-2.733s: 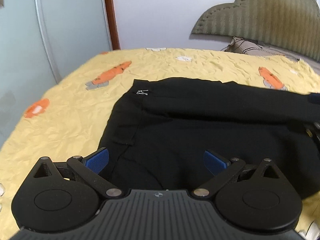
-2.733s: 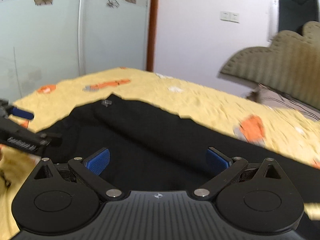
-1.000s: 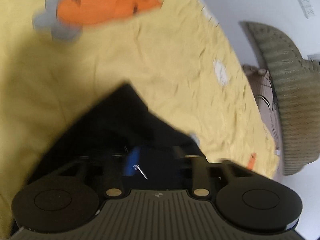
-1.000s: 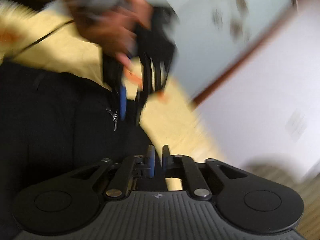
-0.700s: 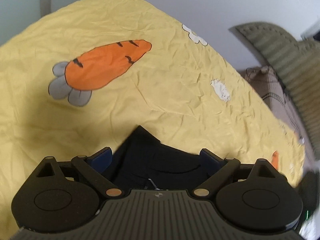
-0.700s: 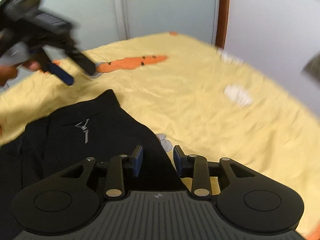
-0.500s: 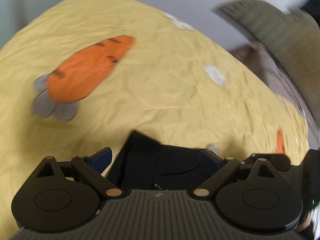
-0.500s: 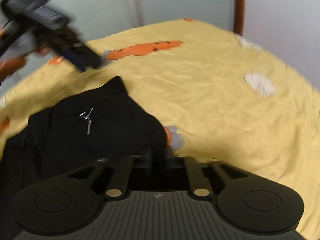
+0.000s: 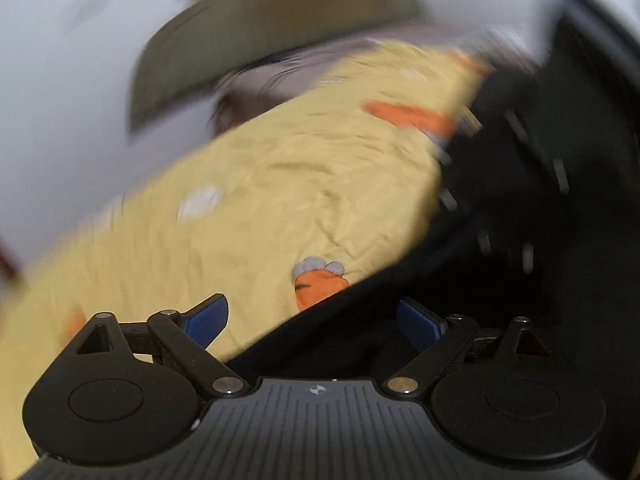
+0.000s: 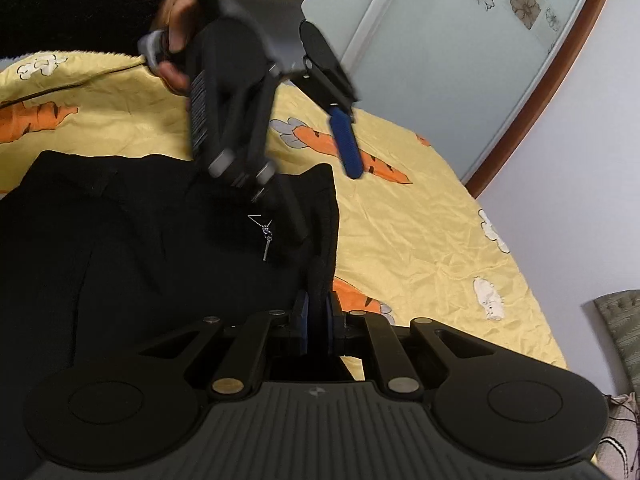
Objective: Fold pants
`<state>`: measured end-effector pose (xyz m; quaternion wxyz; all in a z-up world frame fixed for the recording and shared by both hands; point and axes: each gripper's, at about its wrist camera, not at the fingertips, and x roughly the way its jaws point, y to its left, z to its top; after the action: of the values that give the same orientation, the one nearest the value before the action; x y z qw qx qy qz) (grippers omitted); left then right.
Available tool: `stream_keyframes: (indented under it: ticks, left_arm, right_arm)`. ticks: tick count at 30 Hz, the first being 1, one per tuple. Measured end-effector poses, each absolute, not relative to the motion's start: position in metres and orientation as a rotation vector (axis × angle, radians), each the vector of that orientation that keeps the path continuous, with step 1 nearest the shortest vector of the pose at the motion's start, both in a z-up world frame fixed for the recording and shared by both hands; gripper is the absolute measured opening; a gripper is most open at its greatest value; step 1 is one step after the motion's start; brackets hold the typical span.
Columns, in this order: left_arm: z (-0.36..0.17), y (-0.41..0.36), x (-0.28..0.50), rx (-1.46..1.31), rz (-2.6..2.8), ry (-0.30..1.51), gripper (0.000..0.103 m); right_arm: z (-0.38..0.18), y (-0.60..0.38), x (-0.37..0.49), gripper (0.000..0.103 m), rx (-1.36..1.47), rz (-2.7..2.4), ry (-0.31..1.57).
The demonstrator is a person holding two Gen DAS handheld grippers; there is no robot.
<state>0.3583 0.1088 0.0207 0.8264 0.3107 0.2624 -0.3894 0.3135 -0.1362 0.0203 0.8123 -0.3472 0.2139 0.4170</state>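
Black pants (image 10: 120,264) on yellow bedsheet (image 10: 420,240): right hand-held gripper (image 10: 318,312) pinching waistband edge; left hand-held gripper (image 9: 316,320) spread (nothing gripped).

A yellow bedsheet (image 10: 420,232) printed with orange carrots (image 10: 344,148) and small white shapes (image 10: 486,290) is seen spread ahead of the right-hand gripper. A frosted glass door (image 10: 440,52) with flower decals, edged by a brown wooden frame (image 10: 532,96), is pictured beyond and to the right. An olive padded headboard (image 9: 256,28) is shown, blurred, above the left-hand gripper's view
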Motion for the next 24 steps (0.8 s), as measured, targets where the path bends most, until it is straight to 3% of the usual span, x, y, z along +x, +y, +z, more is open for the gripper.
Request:
stream_keyframes:
  ticks: [1, 2, 4, 5, 8, 17, 24]
  left_arm:
    - [0.016, 0.103, 0.352, 0.749, -0.847, 0.527, 0.089]
    - [0.01, 0.095, 0.346, 0.832, -0.877, 0.517, 0.079]
    - [0.0, 0.083, 0.345, 0.917, -0.89, 0.55, 0.058]
    - [-0.005, 0.079, 0.349, 0.948, -0.872, 0.584, 0.04]
    - [-0.003, 0.081, 0.356, 0.935, -0.813, 0.627, 0.025]
    - [0.029, 0.101, 0.261, 1.014, -0.662, 0.429, 0.016]
    - [0.014, 0.114, 0.149, 1.036, -0.718, 0.439, 0.014]
  right_arm:
    - [0.022, -0.138, 0.309, 0.008, -0.75, 0.891, 0.453]
    - [0.031, -0.141, 0.299, 0.008, -0.756, 0.887, 0.45]
    - [0.033, -0.141, 0.295, 0.008, -0.767, 0.886, 0.446]
    - [0.034, -0.141, 0.292, 0.008, -0.773, 0.887, 0.442]
    - [0.033, -0.138, 0.29, 0.008, -0.808, 0.856, 0.433]
    - [0.041, -0.138, 0.249, 0.008, -0.756, 0.813, 0.368]
    - [0.041, -0.136, 0.149, 0.008, -0.726, 0.942, 0.364]
